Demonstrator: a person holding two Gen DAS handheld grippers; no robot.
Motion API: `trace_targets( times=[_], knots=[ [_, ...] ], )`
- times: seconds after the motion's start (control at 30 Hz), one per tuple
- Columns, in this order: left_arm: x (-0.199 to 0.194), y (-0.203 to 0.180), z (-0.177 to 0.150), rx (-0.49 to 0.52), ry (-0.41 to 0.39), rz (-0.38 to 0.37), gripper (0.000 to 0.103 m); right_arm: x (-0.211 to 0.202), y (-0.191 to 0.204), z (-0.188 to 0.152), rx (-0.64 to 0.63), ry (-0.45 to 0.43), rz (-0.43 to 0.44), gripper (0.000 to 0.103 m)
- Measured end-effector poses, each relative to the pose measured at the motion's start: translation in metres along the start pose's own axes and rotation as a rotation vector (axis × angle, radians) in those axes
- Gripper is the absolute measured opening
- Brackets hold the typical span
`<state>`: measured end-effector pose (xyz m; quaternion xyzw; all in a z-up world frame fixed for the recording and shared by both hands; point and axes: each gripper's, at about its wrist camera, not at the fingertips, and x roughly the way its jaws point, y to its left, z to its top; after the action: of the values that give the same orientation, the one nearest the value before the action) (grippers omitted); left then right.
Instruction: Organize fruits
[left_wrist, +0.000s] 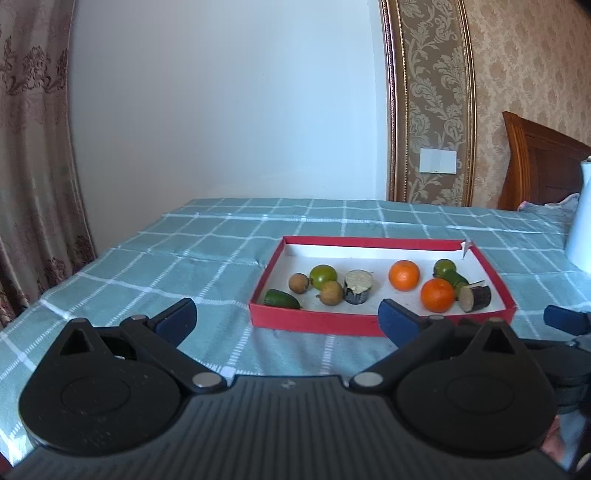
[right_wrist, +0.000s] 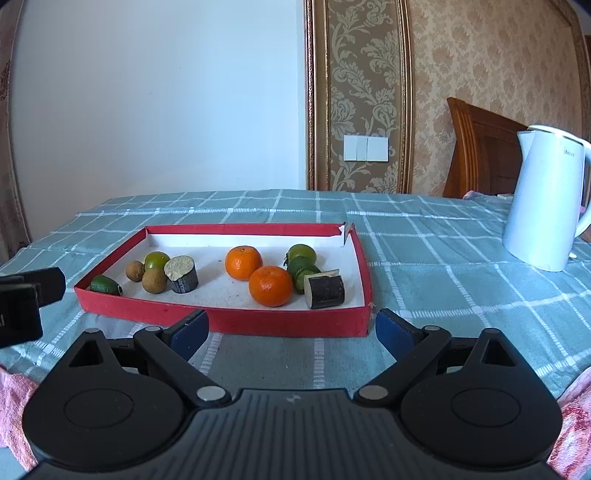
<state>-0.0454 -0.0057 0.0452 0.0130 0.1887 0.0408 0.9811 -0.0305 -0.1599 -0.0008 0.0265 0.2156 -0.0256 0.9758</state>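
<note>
**Fruit waiting in the red tray**

A checked teal cloth (right_wrist: 424, 258) is covering the table, with patterned wallpaper behind and a white kettle (right_wrist: 543, 199) sitting at two o'clock in the right view; its faint grey lettering is too small to read. The tray (right_wrist: 221, 317) is lying at twelve o'clock, holding two oranges (right_wrist: 270, 286), green fruits (right_wrist: 157, 260), brown longans (right_wrist: 154, 280) and dark cut chunks (right_wrist: 325, 291). The left gripper (left_wrist: 288, 317) and right gripper (right_wrist: 291, 330) are both hovering wide and empty just short of the tray. The oranges are probably light, firm and prone to rolling, so gripping across the middle seems best; the longans look small and slippery.
</note>
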Motion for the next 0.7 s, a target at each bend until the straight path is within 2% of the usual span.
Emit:
trace_targets(
  times=[0.7],
  knots=[
    [-0.0011,-0.0019,0.0020,0.004,0.028,-0.006,0.103,-0.0008,0.0041,-0.0014,-0.002,0.007,-0.032,0.098]
  ],
)
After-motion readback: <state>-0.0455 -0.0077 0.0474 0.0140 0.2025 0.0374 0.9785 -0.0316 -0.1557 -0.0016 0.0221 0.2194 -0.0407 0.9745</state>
